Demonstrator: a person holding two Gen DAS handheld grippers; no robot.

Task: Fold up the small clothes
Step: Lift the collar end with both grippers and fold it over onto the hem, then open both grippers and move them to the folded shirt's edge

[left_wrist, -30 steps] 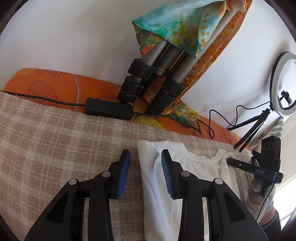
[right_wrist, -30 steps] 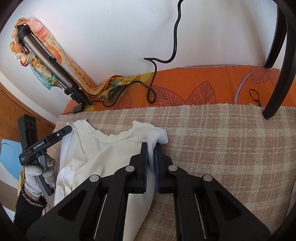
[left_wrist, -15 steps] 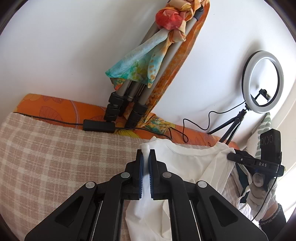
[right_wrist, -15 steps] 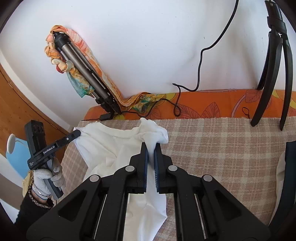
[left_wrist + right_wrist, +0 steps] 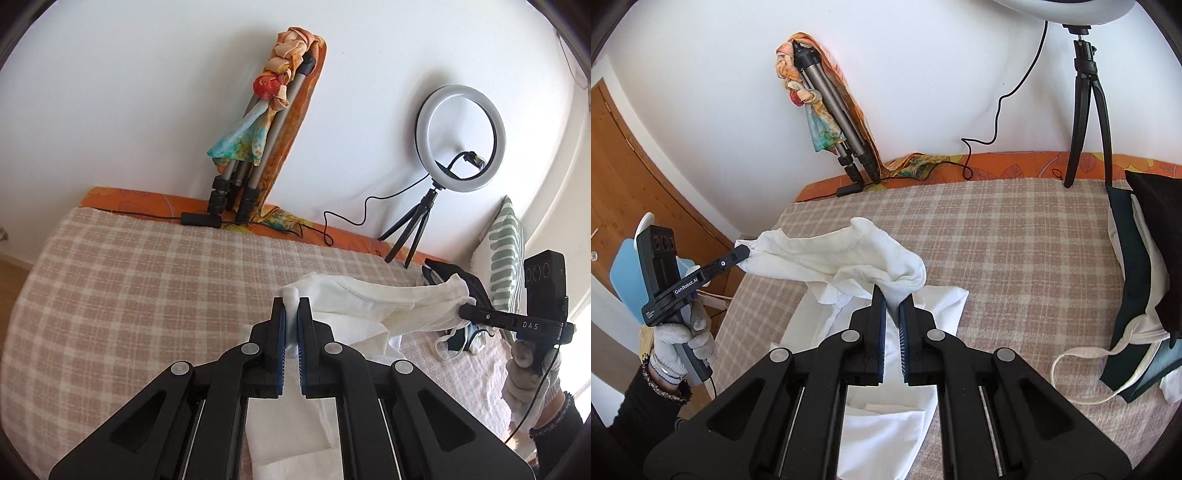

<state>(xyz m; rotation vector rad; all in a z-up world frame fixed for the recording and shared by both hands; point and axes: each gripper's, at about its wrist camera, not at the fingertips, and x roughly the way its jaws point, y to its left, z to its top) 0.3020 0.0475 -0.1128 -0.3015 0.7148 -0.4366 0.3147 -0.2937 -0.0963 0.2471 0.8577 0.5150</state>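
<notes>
On my far left, in the right wrist view, I see the gloved left hand [image 5: 685, 341] gripping its handle by the wooden door [image 5: 624, 177]. My left gripper [image 5: 290, 308] is clenched on one shoulder of the white T-shirt [image 5: 369, 299], a nub of fabric poking up between its blue pads [image 5: 281, 332]. The shirt hangs lifted off the checked blanket [image 5: 129, 280], its top edge stretched between my two grippers and its lower part trailing down onto the blanket. My right gripper [image 5: 892, 301] is clamped on the other shoulder, cloth bunched over its tips. Behind, a folded tripod [image 5: 243, 162] wrapped in a colourful scarf [image 5: 240, 136] leans on the wall. Further right stands a ring light [image 5: 460, 136] on its small tripod. At the far right lies a pile of dark clothes [image 5: 1137, 280], well apart from the shirt.
</notes>
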